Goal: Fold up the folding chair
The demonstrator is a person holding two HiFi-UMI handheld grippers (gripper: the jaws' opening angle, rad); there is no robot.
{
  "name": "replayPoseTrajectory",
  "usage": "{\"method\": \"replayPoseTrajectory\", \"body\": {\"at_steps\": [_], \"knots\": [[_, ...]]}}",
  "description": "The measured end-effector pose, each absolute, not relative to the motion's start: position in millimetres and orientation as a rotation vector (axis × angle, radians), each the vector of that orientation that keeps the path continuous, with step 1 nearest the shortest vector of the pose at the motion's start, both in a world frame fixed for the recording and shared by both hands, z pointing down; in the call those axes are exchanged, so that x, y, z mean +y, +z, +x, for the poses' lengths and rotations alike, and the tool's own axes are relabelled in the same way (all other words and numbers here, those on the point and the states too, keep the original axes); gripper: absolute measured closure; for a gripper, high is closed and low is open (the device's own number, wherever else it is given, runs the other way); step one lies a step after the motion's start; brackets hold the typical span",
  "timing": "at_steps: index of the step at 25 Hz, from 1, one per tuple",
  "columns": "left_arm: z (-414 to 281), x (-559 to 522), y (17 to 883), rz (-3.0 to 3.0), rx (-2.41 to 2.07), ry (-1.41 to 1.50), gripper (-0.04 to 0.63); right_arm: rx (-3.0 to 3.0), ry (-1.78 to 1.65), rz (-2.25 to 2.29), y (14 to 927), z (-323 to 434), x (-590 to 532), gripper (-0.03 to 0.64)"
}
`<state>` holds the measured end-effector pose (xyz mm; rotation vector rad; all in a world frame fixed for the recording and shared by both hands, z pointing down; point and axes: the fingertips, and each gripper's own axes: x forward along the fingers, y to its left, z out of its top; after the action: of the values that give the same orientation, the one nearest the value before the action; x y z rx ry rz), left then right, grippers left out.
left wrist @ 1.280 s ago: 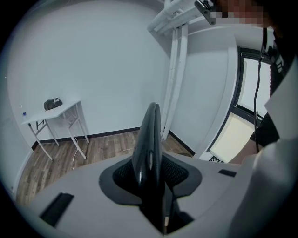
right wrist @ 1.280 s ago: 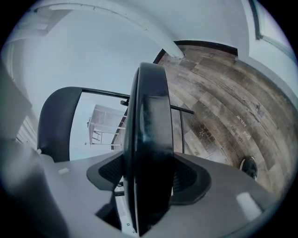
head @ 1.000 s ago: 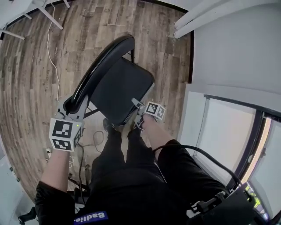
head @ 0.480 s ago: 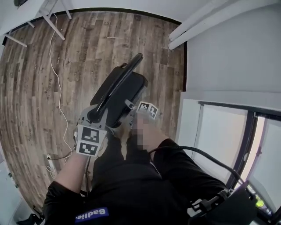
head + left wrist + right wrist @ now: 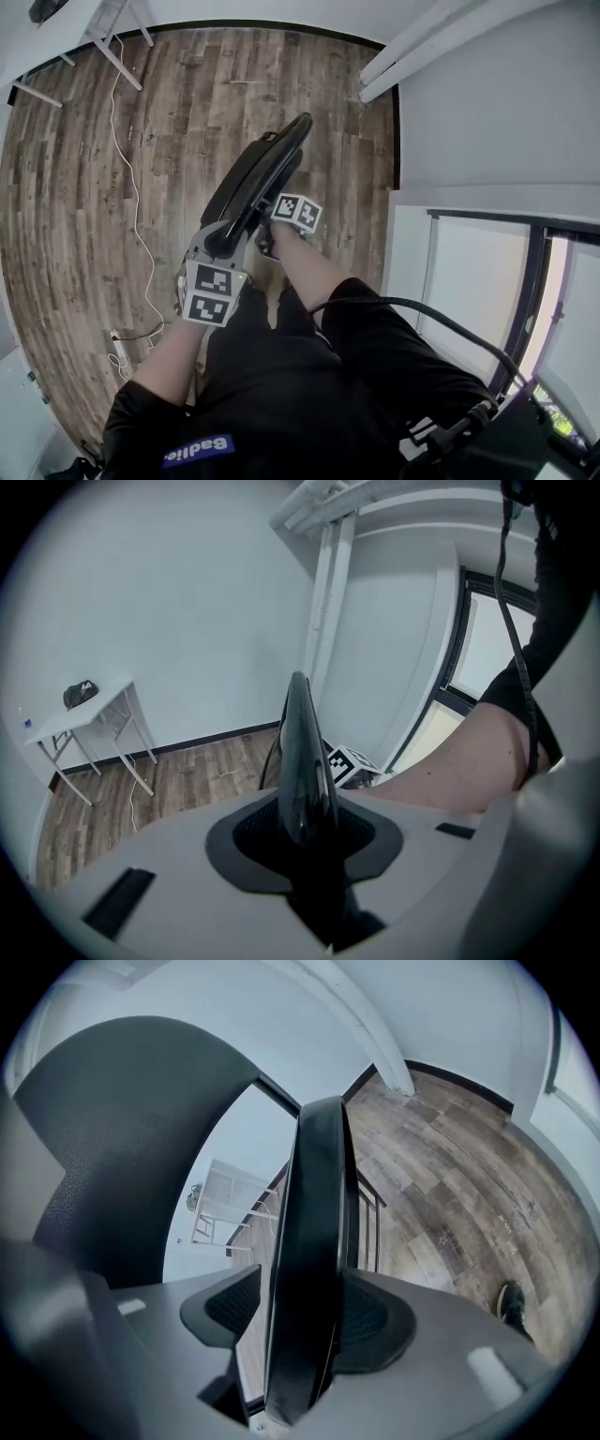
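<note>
**Q:** Where was the folding chair (image 5: 255, 178)?

**A:** Mid-frame in the head view. It was nearly flat, its panels close together, and it ran toward one o'clock over the wood floor (image 5: 94, 187).

**Q:** And the claws?

**A:** The left claw (image 5: 223, 240), at the chair's seven o'clock end, held the black backrest rim between jaws that were opening. The right claw (image 5: 268, 236) was clamped on a padded panel edge.

**Q:** What might go wrong?

**A:** Probably the loosening left grip. The rim could slip out, letting the chair swing open or drop.

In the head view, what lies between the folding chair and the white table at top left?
Only wood floor, crossed by a white cable running from near the white table, left of the folding chair; the head view shows this.
</note>
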<state>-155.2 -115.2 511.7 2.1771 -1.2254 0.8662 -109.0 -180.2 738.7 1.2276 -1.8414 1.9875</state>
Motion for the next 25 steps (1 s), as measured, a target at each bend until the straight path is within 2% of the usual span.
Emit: {"method": "replayPoseTrajectory", "body": {"at_steps": [15,25], "knots": [[-163,-138,503,2.044,-1.251,0.788,0.489,-1.901,1.814,1.261,718,-154,-226,0.391],[-183,-146,498,2.033,-1.293,0.798,0.492,-1.950,1.668,1.044,712,-160,-212,0.390]]}}
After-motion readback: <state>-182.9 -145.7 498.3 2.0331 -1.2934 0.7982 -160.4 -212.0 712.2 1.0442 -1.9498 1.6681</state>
